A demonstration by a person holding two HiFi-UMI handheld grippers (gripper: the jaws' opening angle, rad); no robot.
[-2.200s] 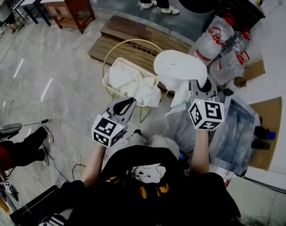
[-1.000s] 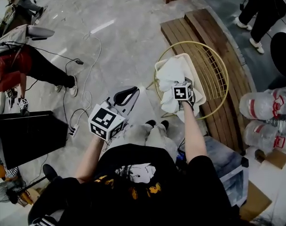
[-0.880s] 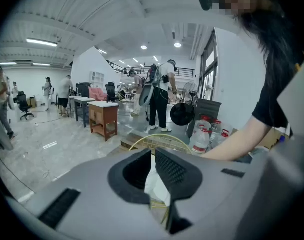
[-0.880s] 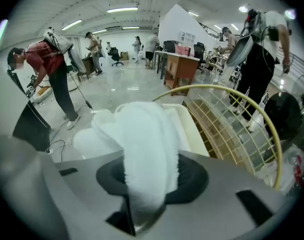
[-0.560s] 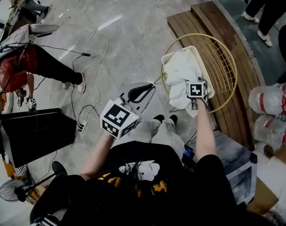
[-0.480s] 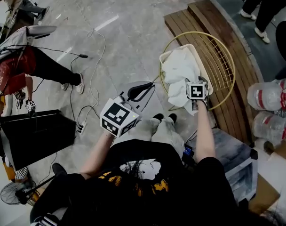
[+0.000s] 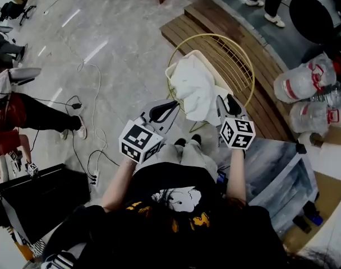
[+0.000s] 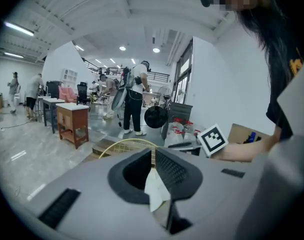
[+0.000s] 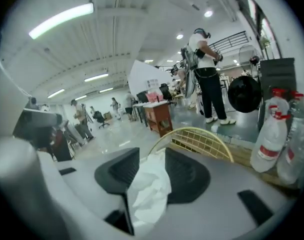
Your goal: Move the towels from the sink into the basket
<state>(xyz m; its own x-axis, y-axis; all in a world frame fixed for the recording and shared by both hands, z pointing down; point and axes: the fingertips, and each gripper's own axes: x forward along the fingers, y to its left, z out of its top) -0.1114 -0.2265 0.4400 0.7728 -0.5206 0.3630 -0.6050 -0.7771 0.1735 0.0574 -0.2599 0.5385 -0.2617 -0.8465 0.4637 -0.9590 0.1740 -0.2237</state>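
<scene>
Spread, just narrowing, at right gripper (image 7: 226,103), pinching nothing, with towels (image 7: 194,88) in basket (image 7: 238,66) just ahead. Pressed together, empty, at left gripper (image 7: 162,110).

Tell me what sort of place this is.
Probably a big open workshop or lab hall: loose cables on a polished floor, a wooden desk, and other people standing around.

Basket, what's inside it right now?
White towels are heaped inside the basket, spilling over its near rim. Anything lying beneath them is covered and cannot be seen.
</scene>
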